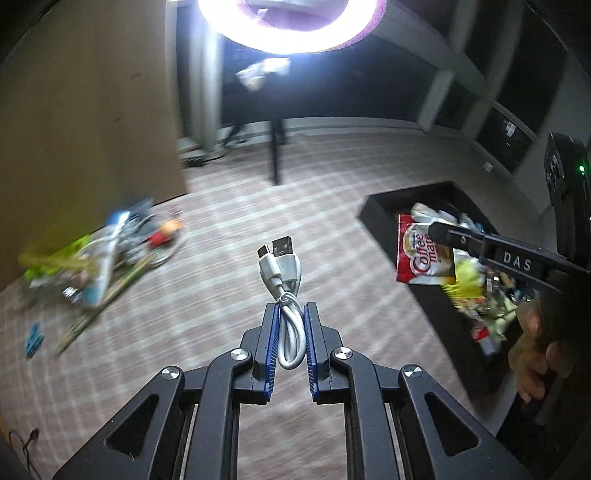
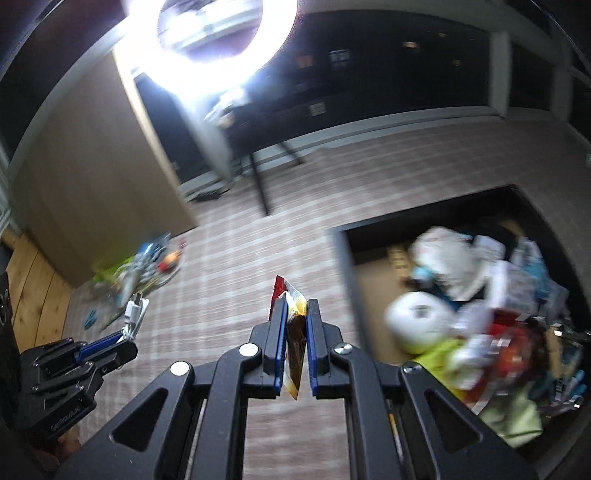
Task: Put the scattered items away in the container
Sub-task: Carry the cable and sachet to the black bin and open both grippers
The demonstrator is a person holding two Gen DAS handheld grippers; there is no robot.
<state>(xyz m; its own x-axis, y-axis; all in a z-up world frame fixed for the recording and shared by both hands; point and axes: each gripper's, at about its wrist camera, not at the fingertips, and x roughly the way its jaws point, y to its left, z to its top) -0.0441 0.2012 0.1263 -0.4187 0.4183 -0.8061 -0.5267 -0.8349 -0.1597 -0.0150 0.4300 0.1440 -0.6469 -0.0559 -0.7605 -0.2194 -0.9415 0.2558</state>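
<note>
Two claws: both are held above a checked carpet, each clamped on one item.
Left claw [image 1: 290, 317]: its blue pads are closed on a coiled white USB cable [image 1: 284, 280]; the loop is pinched between the pads and the two plugs stick out ahead of the tips.
Left claw, from the right wrist view: it [image 2: 127, 334] is seen low and to the left of the right claw, with the cable [image 2: 135, 314] standing up out of it.
Right claw [image 2: 295, 314]: it is clamped on a Coffee mate sachet [image 2: 293, 332], held edge-on between the pads, with its red corner poking out past the tips.
Sachet, from the left wrist view: it [image 1: 424, 254] is seen hanging from the right claw [image 1: 437, 230], over the near edge of the container.
Container [image 2: 347, 266]: a dark open box on the carpet, to the right of both claws, already filled with mixed packets and a white roll [image 2: 417, 321].
Scattered items [image 1: 99, 251]: a blurred heap is seen ahead and to the left of the left claw, on the carpet beside a wooden panel [image 1: 85, 110]; a small blue clip [image 1: 35, 338] lies apart from it, nearer.
Ring light [image 1: 291, 26]: it glares at the top, far ahead of both claws.
</note>
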